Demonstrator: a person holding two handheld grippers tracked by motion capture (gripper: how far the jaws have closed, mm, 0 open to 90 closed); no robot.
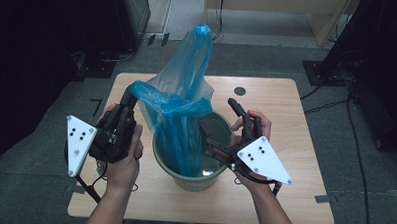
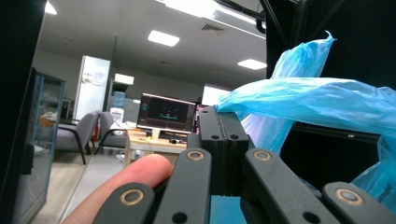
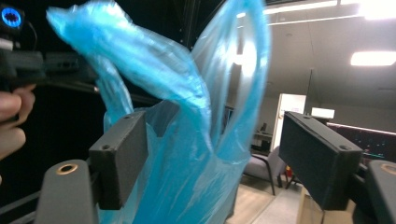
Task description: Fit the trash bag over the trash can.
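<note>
I count one blue plastic bag (image 1: 182, 99), standing up out of one green bucket (image 1: 211, 178), and there's one wooden bench (image 1: 295, 145) under them. Two grippers in my hands: my left gripper (image 1: 128, 100) on the left, my right gripper (image 1: 217, 115) on the right, two black jaws on each. One small dark disc (image 1: 240, 91) lies at the bench's far side.

Office-type lab room: ceiling light panels (image 2: 163, 38), lit computer monitor (image 2: 167, 113) on far table, grey chairs (image 2: 77, 133), water dispenser (image 2: 119, 101), grey carpet floor (image 1: 30, 156), cables, small wooden desk (image 1: 295, 140).
</note>
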